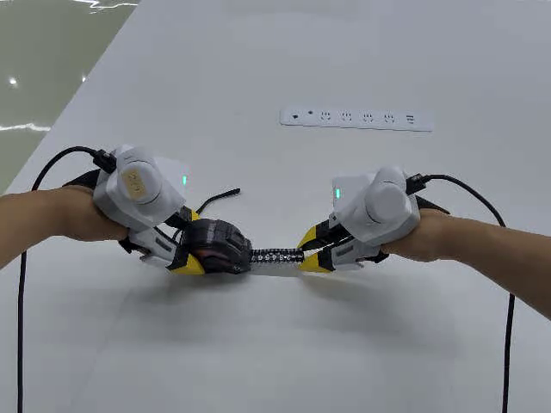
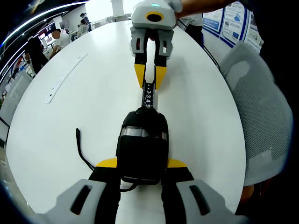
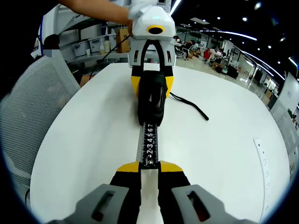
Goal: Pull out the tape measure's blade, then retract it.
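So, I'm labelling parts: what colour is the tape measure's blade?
The blade is black with white numerals; best in the right gripper view.

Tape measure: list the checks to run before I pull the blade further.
1. Left gripper shut on the tape measure: ok.
2. Right gripper shut on the blade tip: ok.
3. Blade straight between the grippers, untwisted: ok.
4. Blade fully out: not ok, only a short stretch shows.
5. Strap clear of the blade: ok.
6. Blade lock released: cannot tell.
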Demonstrator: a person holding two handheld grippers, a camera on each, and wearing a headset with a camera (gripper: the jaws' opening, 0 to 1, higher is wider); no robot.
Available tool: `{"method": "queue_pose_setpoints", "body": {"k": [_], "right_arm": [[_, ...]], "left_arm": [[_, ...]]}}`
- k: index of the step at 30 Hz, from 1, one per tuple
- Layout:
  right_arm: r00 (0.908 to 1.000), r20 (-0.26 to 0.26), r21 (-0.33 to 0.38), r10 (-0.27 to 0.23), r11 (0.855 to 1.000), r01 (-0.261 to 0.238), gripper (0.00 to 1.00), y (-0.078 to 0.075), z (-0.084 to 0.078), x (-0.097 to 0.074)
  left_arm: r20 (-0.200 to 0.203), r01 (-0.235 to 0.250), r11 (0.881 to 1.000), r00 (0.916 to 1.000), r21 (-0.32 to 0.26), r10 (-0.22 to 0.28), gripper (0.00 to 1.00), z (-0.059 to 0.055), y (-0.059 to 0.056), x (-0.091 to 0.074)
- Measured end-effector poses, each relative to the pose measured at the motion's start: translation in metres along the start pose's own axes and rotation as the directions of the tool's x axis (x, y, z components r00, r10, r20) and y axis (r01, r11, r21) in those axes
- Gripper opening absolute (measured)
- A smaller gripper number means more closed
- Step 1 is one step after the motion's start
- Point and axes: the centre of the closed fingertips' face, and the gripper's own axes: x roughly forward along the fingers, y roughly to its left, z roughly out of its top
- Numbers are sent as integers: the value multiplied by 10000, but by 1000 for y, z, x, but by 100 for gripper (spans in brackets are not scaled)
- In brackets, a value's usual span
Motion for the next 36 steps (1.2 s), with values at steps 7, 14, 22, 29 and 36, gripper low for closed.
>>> {"method": "queue_pose_setpoints", "body": {"k": [7,14,22,29,36], "right_arm": [[10000,-28,-4,-26,10000,26,11,0,-2,-2],[10000,-65,-99,-64,9999,63,11,1,-3,-5],[9999,-70,-53,-73,10000,73,11,1,-7,-9],[9999,-118,-54,-92,9999,91,11,2,-10,-11],[9999,-82,142,-74,9999,75,11,2,-13,-14]], "left_arm": [[38,7,10000,10000,-6,-7,28,1,0,0],[28,1,10000,10000,-1,-1,28,-1,2,1],[19,-7,10000,10000,0,7,28,3,-1,0],[27,-12,10000,10000,-6,12,28,4,-2,-1],[29,-67,10000,10000,-25,68,28,-1,2,1]]}}
